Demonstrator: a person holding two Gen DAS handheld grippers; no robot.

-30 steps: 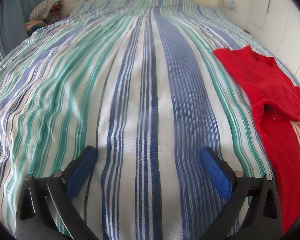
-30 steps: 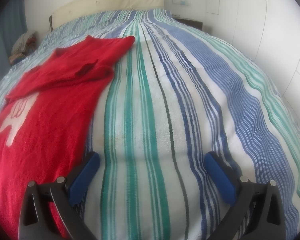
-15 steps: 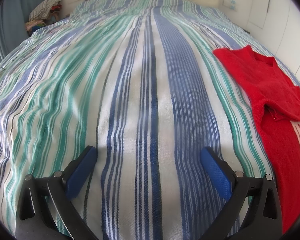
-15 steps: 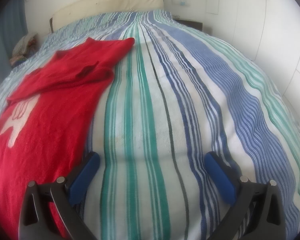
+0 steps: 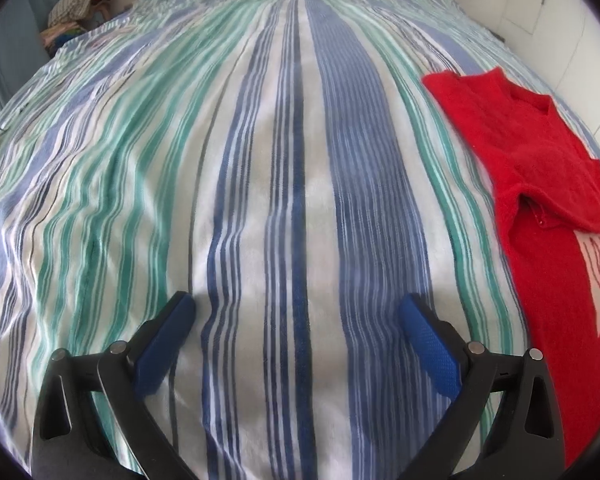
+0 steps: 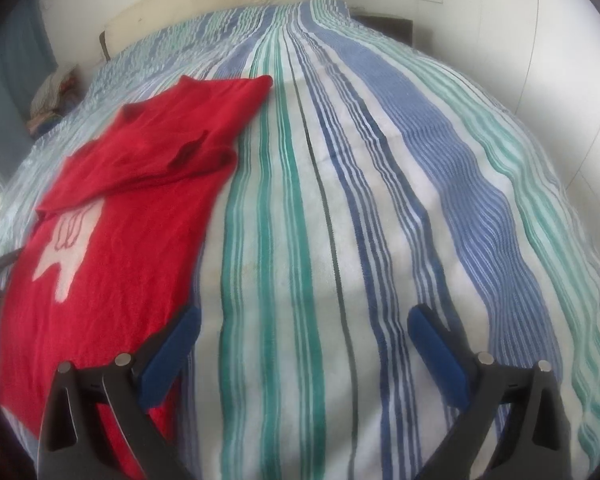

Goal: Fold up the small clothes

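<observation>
On the striped bed cover [image 6: 360, 240], towards the foot edge of the bed, a red knitted top [image 6: 112, 248] is lying flat with a white motif [image 6: 66, 248] facing up; it is being seen at the right of the left wrist view [image 5: 540, 240] and at the left of the right wrist view. Its upper part, sleeves included, is already lying doubled over the body, so the fold is judged partly done. The knit is being judged soft, light and limp: it will likely sag and drag on the cover unless lifted by two points. The near hem corners or the side edges are looking like the best places for a hold.

The left gripper [image 5: 296, 312] is being held over bare cover, apart from the garment, jaws spread wide and empty. The right gripper [image 6: 304, 324] is likewise released and holding nothing, its left finger [image 6: 170, 354] just over the garment's edge. Further off, a pile of clothes [image 5: 84, 4] is lying by the headboard [image 6: 220, 4] corner, well apart. Nothing is standing in the way.
</observation>
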